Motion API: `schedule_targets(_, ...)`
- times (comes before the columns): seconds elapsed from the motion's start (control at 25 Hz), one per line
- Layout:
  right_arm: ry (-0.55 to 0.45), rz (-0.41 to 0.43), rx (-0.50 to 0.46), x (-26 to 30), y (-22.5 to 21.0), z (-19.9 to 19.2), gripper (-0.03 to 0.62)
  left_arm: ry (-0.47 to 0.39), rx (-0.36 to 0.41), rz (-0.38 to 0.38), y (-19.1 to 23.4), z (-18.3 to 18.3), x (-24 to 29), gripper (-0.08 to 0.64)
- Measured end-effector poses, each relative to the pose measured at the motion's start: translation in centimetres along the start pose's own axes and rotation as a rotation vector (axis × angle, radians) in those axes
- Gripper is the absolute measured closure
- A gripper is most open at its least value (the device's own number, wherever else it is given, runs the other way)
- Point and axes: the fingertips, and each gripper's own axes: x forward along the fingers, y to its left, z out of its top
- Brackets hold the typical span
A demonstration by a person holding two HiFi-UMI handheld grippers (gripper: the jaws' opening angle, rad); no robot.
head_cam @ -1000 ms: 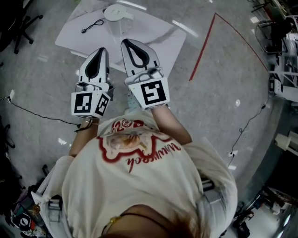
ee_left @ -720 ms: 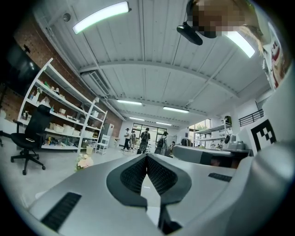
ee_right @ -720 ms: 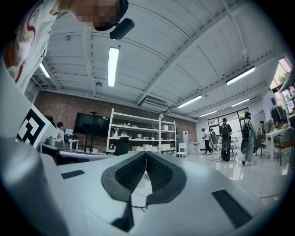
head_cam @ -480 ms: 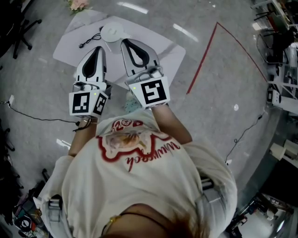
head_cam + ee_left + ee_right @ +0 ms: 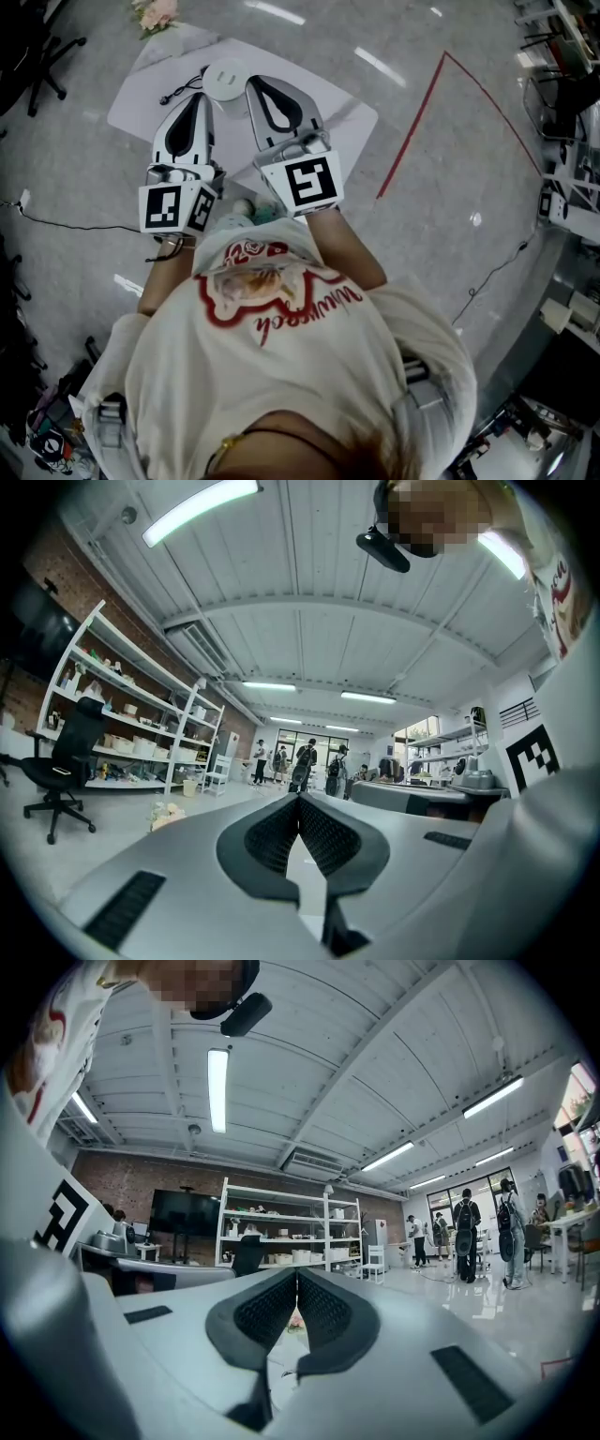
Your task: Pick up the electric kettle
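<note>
The head view looks steeply down over the person's cream T-shirt with red print (image 5: 272, 309), which fills the lower half and hides the floor below it. Both grippers are held level, side by side, over a low white table top with faint grey marbling (image 5: 328, 103).

The white electric kettle (image 5: 228, 75) stands on that table. From above it shows only as a round pale top, just ahead of and between the two gripper tips. Its handle and spout cannot be made out, and its near edge is partly covered by the right gripper (image 5: 258, 84). A thin black cord (image 5: 183, 86) curls on the table just left of the kettle.

The left gripper (image 5: 198, 99) has its jaws pressed together at the tips with nothing between them. The right gripper's jaws are likewise closed and empty. Neither gripper view shows the kettle, since each gripper's grey body blocks the low foreground.

A small bunch of pink flowers (image 5: 155, 12) is cut off at the top edge. A red floor line (image 5: 412, 122) runs to the right of the table.
</note>
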Motion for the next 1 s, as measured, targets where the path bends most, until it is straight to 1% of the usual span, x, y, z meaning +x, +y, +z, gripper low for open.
schedule_targets(0.44,0.012,-0.060,0.002,2.2,-1.2,-0.8,0.577,0.025,-0.014,-0.050,1.4,-0.6,2.0,0.561)
schedule_targets(0.72,0.038,-0.098,0.022,2.5,-1.9,-3.1,0.577,0.069,-0.029,-0.057,2.2,-3.3,2.5,0.561)
schedule_targets(0.88,0.062,-0.114,0.042,2.8,-1.8,-5.0,0.577,0.105,-0.034,-0.062,2.8,-5.1,2.7,0.561)
schedule_targets(1.0,0.070,-0.123,0.059,3.1,-1.8,-6.4,0.577,0.115,-0.031,-0.066,3.2,-6.3,3.0,0.561)
